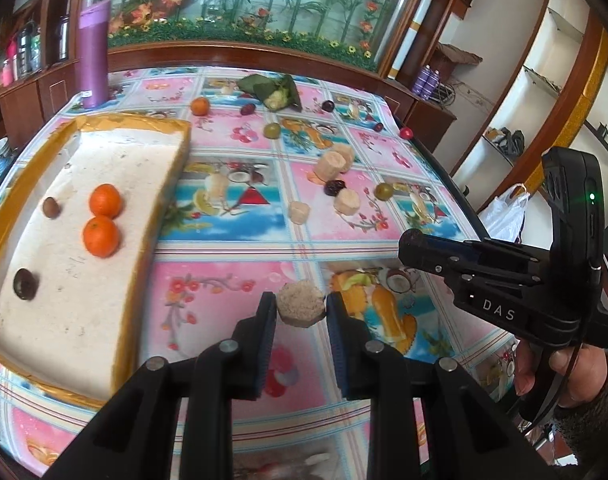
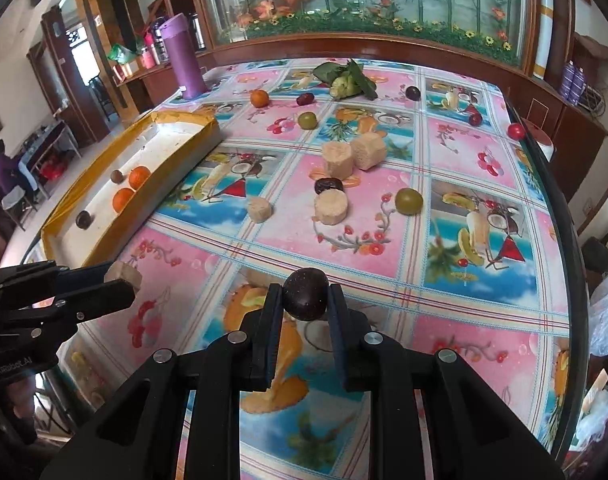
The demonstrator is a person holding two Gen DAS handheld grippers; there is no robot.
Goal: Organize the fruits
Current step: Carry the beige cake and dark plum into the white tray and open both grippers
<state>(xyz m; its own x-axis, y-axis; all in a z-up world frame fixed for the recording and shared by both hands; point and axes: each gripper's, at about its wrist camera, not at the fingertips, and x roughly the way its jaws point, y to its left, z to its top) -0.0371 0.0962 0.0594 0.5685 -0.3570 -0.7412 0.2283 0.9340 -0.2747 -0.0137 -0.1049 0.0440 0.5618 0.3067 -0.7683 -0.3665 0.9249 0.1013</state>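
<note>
**A:** Left wrist view, nearest item first. What do the fingers carry?

**B:** The left gripper is clamped on a tan fibrous chunk, pads pressing its two flat sides, held clear of the tablecloth. The foam tray lies to the left of the fingers and beyond them, its long axis running away from the camera. It already contains two oranges and two dark fruits.

**A:** And the other hand in that view?

**B:** The right gripper enters from the right, further from the tray than the left one.

**A:** Right wrist view, same order.

**B:** The right gripper is closed on a dark round fruit, raised above the cloth. The tray sits well to the left and ahead. The left gripper with its chunk stands between these fingers and the tray's near end.

**A:** Governing relation for the next move?

**B:** Judged from both views: the tray lies leftward of both loads, and the left hand is nearer. The right hand would probably have to cross behind or over it. Loose fruit and chunks remain scattered on the far half of the table.
</note>
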